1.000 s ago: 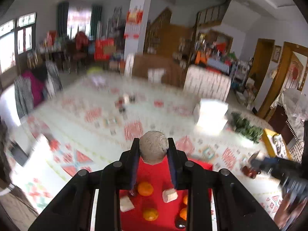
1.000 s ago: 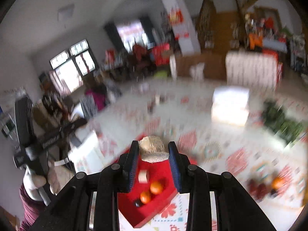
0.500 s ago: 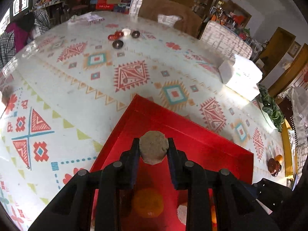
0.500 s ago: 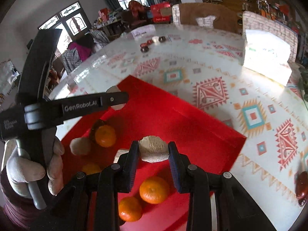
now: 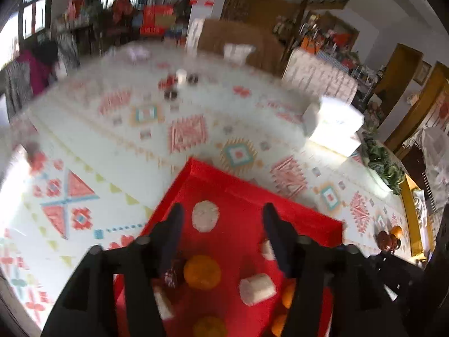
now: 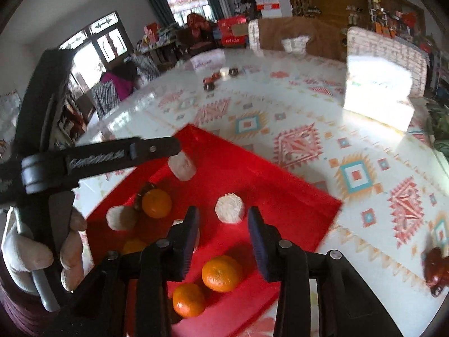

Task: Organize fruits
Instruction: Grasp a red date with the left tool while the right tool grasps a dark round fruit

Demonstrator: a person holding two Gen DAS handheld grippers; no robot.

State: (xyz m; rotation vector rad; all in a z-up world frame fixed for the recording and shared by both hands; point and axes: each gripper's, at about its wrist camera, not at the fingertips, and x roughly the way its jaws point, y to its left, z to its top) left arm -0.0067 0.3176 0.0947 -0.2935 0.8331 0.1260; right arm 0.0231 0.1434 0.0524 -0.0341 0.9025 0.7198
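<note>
A red tray (image 5: 294,210) (image 6: 280,193) lies on the patterned table. It holds several oranges (image 5: 202,271) (image 6: 221,273) and pale peeled fruit chunks. My left gripper (image 5: 221,224) is open above the tray, with a round pale chunk (image 5: 205,215) lying on the tray between and just beyond its fingers. My right gripper (image 6: 223,221) is open over the tray, with another pale chunk (image 6: 229,207) resting on the tray between its fingertips. The left gripper also shows in the right wrist view (image 6: 168,147), over a third pale chunk (image 6: 182,165).
A white box (image 5: 334,125) (image 6: 377,92) stands at the table's far right. Small dark and red fruits (image 5: 175,82) (image 6: 216,77) lie far back on the table. More dark red fruits (image 5: 387,240) (image 6: 435,264) lie right of the tray. Green leaves (image 5: 381,165) are at the right edge.
Both grippers have opened and let their pale chunks down onto the red tray. Both have drawn back slightly from the tray.
</note>
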